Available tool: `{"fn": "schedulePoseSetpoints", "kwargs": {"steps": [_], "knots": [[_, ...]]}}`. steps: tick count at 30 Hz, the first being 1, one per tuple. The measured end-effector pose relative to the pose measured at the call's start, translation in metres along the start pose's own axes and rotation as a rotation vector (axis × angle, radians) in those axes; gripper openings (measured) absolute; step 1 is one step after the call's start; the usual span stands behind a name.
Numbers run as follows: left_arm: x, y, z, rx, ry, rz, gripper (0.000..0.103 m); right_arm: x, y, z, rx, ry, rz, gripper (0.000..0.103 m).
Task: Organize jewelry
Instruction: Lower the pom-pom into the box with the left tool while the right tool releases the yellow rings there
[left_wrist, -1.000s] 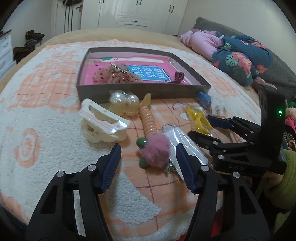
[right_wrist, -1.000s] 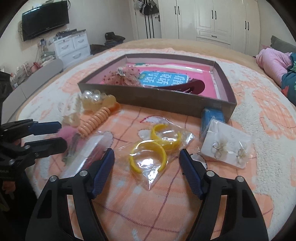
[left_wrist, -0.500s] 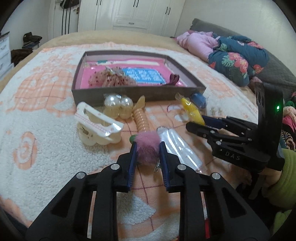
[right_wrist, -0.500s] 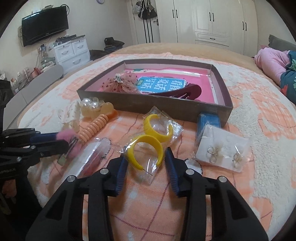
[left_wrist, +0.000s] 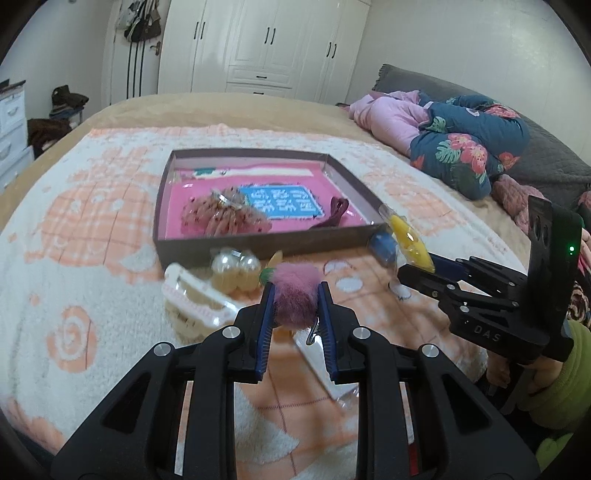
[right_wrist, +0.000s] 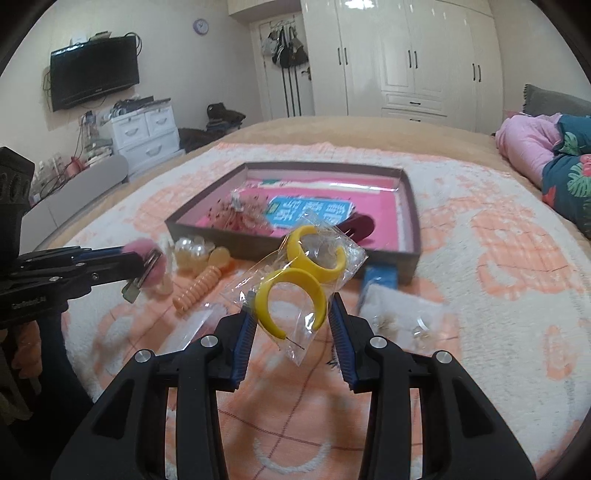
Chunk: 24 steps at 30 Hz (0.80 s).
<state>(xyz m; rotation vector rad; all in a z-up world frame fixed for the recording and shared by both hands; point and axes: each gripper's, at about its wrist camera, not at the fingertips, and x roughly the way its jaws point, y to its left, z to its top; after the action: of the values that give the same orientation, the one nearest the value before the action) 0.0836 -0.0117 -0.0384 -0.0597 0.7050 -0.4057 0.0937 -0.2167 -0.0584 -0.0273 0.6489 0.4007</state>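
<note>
Left tongs (left_wrist: 295, 301) grip pink pompom (left_wrist: 295, 301); right tongs (right_wrist: 291, 314) grip bagged yellow earrings (right_wrist: 295, 291); box (left_wrist: 258, 247) holds hairpieces.

A pink pompom clip (left_wrist: 295, 298) is held at frame centre; bagged yellow earrings (right_wrist: 301, 274) are held tilted, below the pink-lined box (right_wrist: 410, 218).

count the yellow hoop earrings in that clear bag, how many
2. Both sit in the clear bag clamped by the right gripper: the near yellow hoop between the fingertips, the far yellow hoop just beyond, toward the box.
</note>
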Motion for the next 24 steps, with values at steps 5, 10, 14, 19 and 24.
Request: {"fn": "schedulePoseSetpoints", "kwargs": {"steps": [5, 10, 14, 19, 24], "knots": [[0.007, -0.01, 0.013, 0.024, -0.017, -0.01, 0.016, -0.006, -0.008, 0.007, 0.007, -0.02, -0.031, 0.037], [0.016, -0.021, 0.031, 0.045, -0.043, -0.019, 0.016, -0.011, -0.013, 0.011, 0.006, -0.049, -0.058, 0.037], [0.023, -0.026, 0.044, 0.049, -0.066, -0.025, 0.016, -0.014, -0.02, 0.018, 0.001, -0.077, -0.081, 0.037], [0.033, -0.028, 0.06, 0.044, -0.088, -0.022, 0.016, -0.01, -0.028, 0.031, -0.005, -0.096, -0.095, 0.037], [0.047, -0.022, 0.074, 0.027, -0.093, -0.008, 0.016, 0.002, -0.034, 0.041, -0.013, -0.091, -0.104, 0.037]]}}
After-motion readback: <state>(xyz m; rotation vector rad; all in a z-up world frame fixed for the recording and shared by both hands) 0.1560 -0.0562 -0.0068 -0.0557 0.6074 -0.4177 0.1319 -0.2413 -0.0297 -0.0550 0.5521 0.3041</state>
